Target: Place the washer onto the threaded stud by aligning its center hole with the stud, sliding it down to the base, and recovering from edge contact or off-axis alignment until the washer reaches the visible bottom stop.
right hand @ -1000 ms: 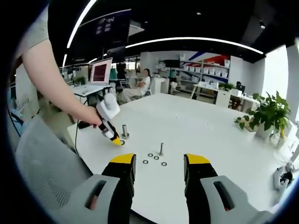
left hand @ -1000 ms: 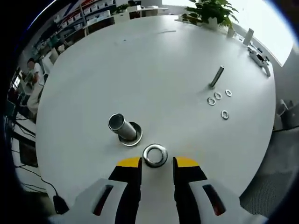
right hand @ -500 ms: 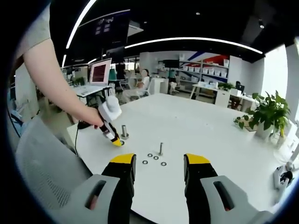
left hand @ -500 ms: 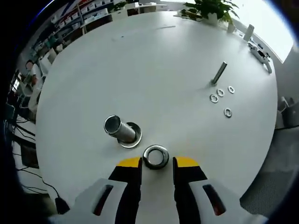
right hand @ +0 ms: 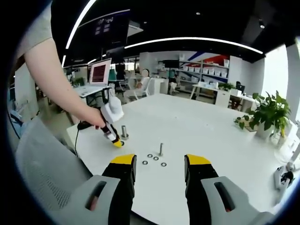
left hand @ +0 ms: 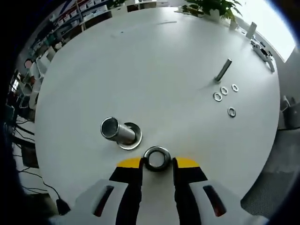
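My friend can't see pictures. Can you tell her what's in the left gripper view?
The left tongs hold a metal washer between their yellow tips, just above a white round table. A thick metal stud stands on its base beside it; farther off are a thin stud and three small washers.

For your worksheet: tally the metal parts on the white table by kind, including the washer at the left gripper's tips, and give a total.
Large stud on a round base: 1
Large washer at the left gripper tips: 1
Slim stud: 1
Small washers beside it: 4
Total: 7
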{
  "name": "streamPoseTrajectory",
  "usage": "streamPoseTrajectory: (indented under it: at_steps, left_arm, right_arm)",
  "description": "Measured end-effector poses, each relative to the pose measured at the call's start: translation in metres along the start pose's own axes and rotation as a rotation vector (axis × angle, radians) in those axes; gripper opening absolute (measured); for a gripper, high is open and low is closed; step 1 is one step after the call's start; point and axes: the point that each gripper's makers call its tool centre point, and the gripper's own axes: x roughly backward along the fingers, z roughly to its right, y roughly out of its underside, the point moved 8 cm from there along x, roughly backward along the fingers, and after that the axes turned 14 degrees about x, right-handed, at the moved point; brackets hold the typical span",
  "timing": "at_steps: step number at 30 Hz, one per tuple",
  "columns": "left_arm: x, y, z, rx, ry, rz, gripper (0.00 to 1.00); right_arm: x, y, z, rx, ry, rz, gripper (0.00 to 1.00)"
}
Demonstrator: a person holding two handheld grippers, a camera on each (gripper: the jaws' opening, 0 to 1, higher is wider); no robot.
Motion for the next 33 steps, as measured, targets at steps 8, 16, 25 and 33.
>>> streamPoseTrajectory:
  at_steps: [8,16,25,33]
  left_arm:
    - [-0.0016,-0.0046,0.0003,-0.029,0.006,-0.055,0.23]
    - [-0.0015,-0.0074,0.0005,-0.01,-0.002,-0.076,0.22]
    - [-0.0003,-0.0083,0.0018,-0.057,0.002,-0.109,0.22]
    - [0.0004,-0.0089,0.0035,-0.093,0.001,-0.127,0.22]
  right_arm:
    - [0.0002,-0.0002,0.0002,-0.002,0.003,-0.002,0.43]
    - [0.0001,0.0005,0.0007,-0.005,0.007,-0.005,0.43]
    - [0.0,0.0011,0.0011,-0.005,0.011,-0.01,0.43]
    - [0.0003,0.0015,0.001,-0.005,0.013,-0.014,0.43]
